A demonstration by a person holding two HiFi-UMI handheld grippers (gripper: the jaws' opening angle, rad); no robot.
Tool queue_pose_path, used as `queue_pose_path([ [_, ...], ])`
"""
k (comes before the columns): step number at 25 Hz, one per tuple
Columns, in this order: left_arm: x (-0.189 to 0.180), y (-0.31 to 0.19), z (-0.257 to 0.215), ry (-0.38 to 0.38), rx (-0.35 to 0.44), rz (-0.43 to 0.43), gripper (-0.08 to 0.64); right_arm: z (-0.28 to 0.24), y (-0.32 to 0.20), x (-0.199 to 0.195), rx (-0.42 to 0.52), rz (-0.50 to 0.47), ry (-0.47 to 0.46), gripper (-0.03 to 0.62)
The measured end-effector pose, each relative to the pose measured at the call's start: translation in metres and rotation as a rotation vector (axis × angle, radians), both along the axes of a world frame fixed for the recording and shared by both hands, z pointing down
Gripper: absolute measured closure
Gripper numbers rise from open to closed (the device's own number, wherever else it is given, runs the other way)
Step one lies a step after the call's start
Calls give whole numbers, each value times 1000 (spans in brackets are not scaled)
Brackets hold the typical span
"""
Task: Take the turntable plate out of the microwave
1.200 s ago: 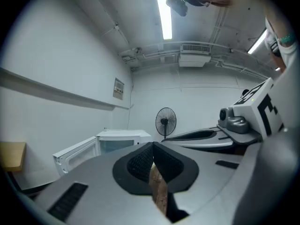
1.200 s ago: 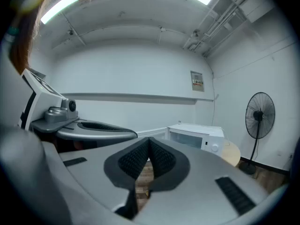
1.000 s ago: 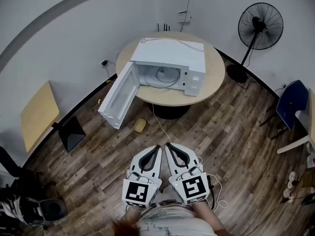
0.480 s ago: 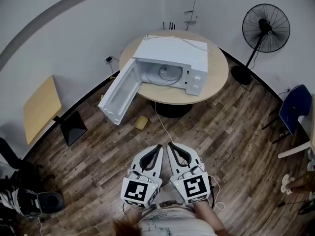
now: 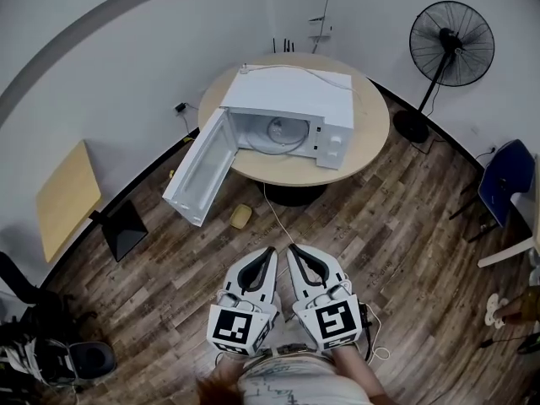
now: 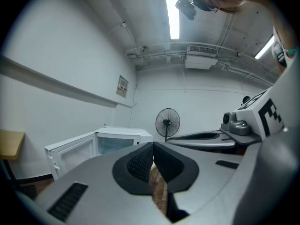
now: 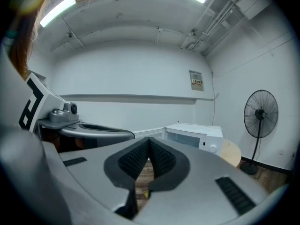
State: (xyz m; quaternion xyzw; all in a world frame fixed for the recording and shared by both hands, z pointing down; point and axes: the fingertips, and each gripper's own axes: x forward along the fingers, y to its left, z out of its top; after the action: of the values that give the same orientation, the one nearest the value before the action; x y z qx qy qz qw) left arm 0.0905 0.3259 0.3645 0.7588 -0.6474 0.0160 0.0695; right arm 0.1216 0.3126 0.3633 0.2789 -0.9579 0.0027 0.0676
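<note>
A white microwave (image 5: 291, 108) stands on a round wooden table (image 5: 371, 133) across the room, its door (image 5: 196, 169) swung wide to the left. Inside lies the round glass turntable plate (image 5: 278, 132). Both grippers are held side by side close to the person's body, far from the table. My left gripper (image 5: 268, 253) is shut with nothing in it, and so is my right gripper (image 5: 291, 251). The microwave (image 6: 117, 142) shows small at the left of the left gripper view, behind my left gripper (image 6: 153, 146). In the right gripper view the microwave (image 7: 194, 134) sits right of my right gripper (image 7: 149, 140).
A standing fan (image 5: 445, 49) is right of the table. A white cable (image 5: 278, 218) runs from the table over the wood floor past a small yellow object (image 5: 241, 216). A blue chair (image 5: 504, 184) is at the right, a wooden board (image 5: 67, 197) and a dark stand (image 5: 125, 230) at the left.
The grippers stay shut and side by side. The view has shifted slightly, and the microwave and table sit a little differently in the frame.
</note>
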Motion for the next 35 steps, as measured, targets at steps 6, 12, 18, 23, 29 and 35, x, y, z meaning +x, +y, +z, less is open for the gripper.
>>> queue_pose_path([
  [6, -15, -43, 1, -11, 3, 53, 546, -3, -39, -17, -10, 34, -23, 601],
  [12, -37, -89, -4, -15, 20, 102, 546, -3, -89, -35, 19, 85, -33, 601],
  [18, -56, -127, -7, -21, 21, 141, 546, -12, -123, -63, 13, 91, -26, 601],
  [23, -72, -146, -11, -13, 26, 168, 546, -13, -143, -81, 21, 106, -17, 601],
  [29, -97, -159, -7, -7, 16, 178, 546, -6, -158, -106, 26, 121, -21, 601],
  [35, -120, -165, -5, 30, 24, 173, 546, -5, -161, -126, 6, 135, -16, 601],
])
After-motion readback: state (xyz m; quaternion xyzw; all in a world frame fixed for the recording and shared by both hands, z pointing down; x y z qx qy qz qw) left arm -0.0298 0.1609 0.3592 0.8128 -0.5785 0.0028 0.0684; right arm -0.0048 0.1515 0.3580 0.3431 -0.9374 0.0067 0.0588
